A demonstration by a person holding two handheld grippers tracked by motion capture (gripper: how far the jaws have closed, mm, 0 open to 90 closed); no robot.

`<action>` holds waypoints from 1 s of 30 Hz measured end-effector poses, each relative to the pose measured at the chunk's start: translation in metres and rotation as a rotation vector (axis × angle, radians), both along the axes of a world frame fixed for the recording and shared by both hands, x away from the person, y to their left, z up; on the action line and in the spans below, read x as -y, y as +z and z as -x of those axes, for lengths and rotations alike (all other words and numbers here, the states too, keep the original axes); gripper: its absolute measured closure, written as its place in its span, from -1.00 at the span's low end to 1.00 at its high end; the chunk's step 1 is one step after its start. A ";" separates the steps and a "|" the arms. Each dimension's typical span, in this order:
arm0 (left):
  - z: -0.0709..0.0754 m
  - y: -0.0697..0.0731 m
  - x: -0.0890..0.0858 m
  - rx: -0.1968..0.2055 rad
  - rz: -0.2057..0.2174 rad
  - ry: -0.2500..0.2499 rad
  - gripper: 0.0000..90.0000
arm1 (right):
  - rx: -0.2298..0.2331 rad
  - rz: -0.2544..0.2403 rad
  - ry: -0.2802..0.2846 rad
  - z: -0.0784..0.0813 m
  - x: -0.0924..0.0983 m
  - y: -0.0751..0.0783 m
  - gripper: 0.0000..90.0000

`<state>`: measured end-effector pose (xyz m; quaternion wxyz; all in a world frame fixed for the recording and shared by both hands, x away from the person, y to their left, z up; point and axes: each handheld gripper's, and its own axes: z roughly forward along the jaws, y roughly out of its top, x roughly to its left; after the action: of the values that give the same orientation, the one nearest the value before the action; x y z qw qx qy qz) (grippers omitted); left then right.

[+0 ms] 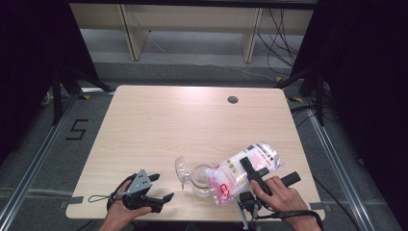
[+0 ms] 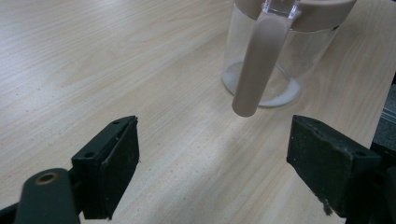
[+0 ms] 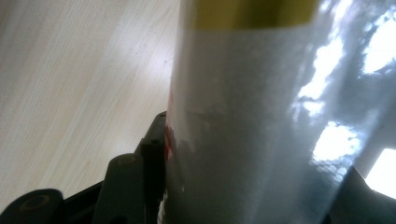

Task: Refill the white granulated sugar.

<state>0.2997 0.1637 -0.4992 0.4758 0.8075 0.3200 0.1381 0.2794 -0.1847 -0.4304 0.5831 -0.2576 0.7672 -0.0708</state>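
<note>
Clear plastic bag of white powder with red print [image 1: 240, 173] is clamped between my right gripper [image 1: 254, 174] jaws, tilted, mouth over the clear glass jar with beige rim and handle [image 1: 201, 180]. Left of the jar, my left gripper [image 1: 159, 187] is wide open, holding nothing. Jar's clear lid [image 1: 182, 169] is just behind-left of it on the light wooden table [image 1: 168, 120].

- Left hand [image 1: 126, 208] low at the near left edge, wrapped round the left gripper [image 1: 161, 187]; jaws point right across the tabletop, set wide apart, nothing between the pads
- Right hand [image 1: 284, 196] at the near right edge, fingers curled on the right gripper [image 1: 251, 168]; jaws reach up and away, half closed, pads pressing on what is held
</note>
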 end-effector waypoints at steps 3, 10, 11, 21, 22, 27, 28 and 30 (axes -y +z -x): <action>0.000 0.000 0.000 -0.002 0.005 0.001 -0.63 | 0.001 -0.001 0.019 -0.001 0.001 0.000 0.13; -0.001 0.002 -0.001 0.002 -0.032 -0.005 -0.63 | -0.002 -0.005 -0.007 0.000 0.003 -0.001 0.13; -0.001 0.001 0.000 -0.009 -0.005 -0.003 -0.63 | -0.002 -0.017 -0.014 0.001 0.004 -0.002 0.13; 0.000 0.001 0.000 -0.008 0.000 -0.002 -0.63 | -0.007 -0.014 -0.006 0.001 0.003 -0.001 0.14; 0.000 0.001 0.000 -0.009 -0.002 -0.003 -0.63 | -0.005 -0.014 -0.006 0.001 0.003 -0.001 0.14; 0.000 0.001 0.001 -0.003 0.002 -0.011 -0.63 | 0.000 -0.016 -0.007 0.002 0.002 0.000 0.14; 0.000 0.000 0.001 -0.005 0.000 -0.012 -0.63 | 0.003 0.013 0.008 0.001 0.001 0.001 0.14; 0.001 0.000 0.002 -0.006 0.005 -0.009 -0.63 | 0.008 0.024 0.024 0.001 0.000 0.002 0.14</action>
<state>0.2988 0.1616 -0.4991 0.4776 0.8080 0.3184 0.1328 0.2788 -0.1842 -0.4287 0.5837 -0.2737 0.7608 -0.0740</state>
